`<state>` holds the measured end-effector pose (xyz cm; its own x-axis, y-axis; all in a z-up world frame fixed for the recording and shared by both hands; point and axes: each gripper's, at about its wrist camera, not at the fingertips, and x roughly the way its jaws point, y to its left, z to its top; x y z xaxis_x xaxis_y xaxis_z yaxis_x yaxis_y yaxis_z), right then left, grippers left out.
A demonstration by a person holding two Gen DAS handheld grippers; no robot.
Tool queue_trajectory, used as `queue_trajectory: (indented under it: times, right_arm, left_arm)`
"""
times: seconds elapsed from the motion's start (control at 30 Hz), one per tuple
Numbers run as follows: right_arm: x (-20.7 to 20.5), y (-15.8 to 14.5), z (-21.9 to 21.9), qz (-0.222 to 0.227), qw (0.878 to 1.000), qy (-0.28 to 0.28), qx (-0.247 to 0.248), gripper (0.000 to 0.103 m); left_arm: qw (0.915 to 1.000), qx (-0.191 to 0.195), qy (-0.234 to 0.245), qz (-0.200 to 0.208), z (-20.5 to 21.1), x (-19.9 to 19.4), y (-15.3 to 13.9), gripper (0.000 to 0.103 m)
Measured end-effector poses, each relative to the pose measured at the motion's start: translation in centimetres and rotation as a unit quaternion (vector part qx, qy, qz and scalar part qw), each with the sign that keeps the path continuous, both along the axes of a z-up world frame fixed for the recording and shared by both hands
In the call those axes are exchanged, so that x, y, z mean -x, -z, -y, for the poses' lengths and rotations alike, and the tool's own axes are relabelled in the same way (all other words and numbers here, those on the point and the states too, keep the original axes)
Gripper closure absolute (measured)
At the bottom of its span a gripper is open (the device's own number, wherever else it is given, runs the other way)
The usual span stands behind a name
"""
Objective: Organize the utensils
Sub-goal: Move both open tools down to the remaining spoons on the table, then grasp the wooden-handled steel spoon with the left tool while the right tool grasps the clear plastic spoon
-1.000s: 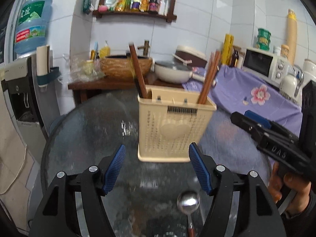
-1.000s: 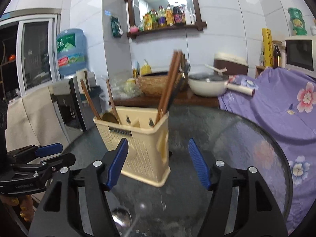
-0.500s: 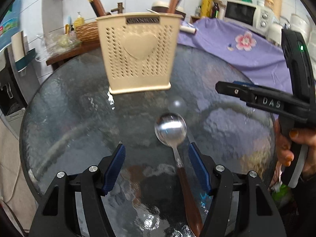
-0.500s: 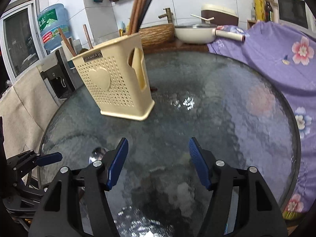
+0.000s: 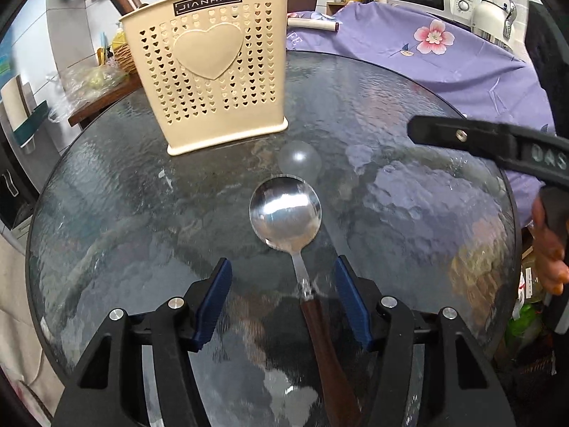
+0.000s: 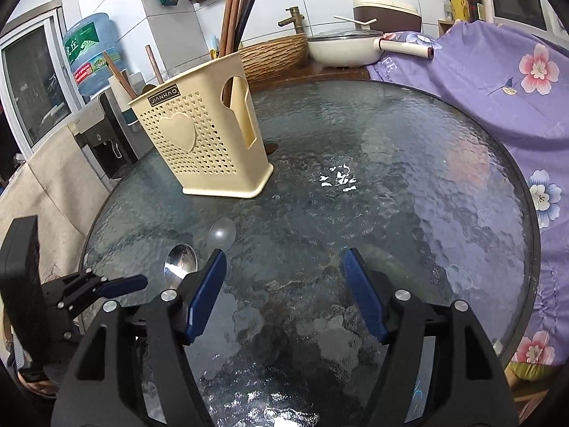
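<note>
Spoon on the glass counter, lying between the released left tongs.

The spoon (image 5: 285,212) lies flat on the round glass counter (image 5: 106,213), bowl up and pointing toward the cream utensil holder (image 5: 213,67), its brown wooden handle running back toward the counter's near edge. The left tongs (image 5: 282,297) are spread wide with the spoon's neck and handle between the blue pads, nearer the right-hand pad; whether either pad touches it cannot be told. The right tongs (image 6: 284,293) are also released, grasping nothing, hovering over bare glass toward the near edge, with the spoon bowl (image 6: 180,267) just beside their left pad. The holder stands toward the far left edge, chopsticks (image 6: 236,10) upright in it.
</note>
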<state>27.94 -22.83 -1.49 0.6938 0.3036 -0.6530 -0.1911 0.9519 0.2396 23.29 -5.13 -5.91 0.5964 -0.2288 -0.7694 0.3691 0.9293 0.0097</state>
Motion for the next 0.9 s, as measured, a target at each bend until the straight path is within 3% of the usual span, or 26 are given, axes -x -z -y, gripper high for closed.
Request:
queue_trajectory:
  times: [0.3, 0.43, 0.6, 0.9]
  right_arm:
    - [-0.2, 0.7, 0.4, -0.022, 1.000, 0.004, -0.015, 0.034]
    - [-0.4, 0.9, 0.5, -0.028, 0.999, 0.009, -0.015, 0.034]
    - [-0.6, 1.2, 0.1, -0.037, 0.999, 0.007, -0.011, 0.034]
    - [-1.5, 1.2, -2.5, -0.040, 0.999, -0.026, 0.026, 0.034]
  left_arm:
    - [1.0000, 0.006, -0.002, -0.003, 1.5, -2.2, -0.1, 0.048]
    - [0.9999, 0.007, -0.014, 0.004, 1.5, -2.6, -0.1, 0.057]
    - [0.9996, 0.013, -0.024, 0.005, 1.4, -2.6, -0.1, 0.057]
    - [0.9969, 0.066, -0.044, 0.006, -1.0, -2.3, -1.5, 0.057]
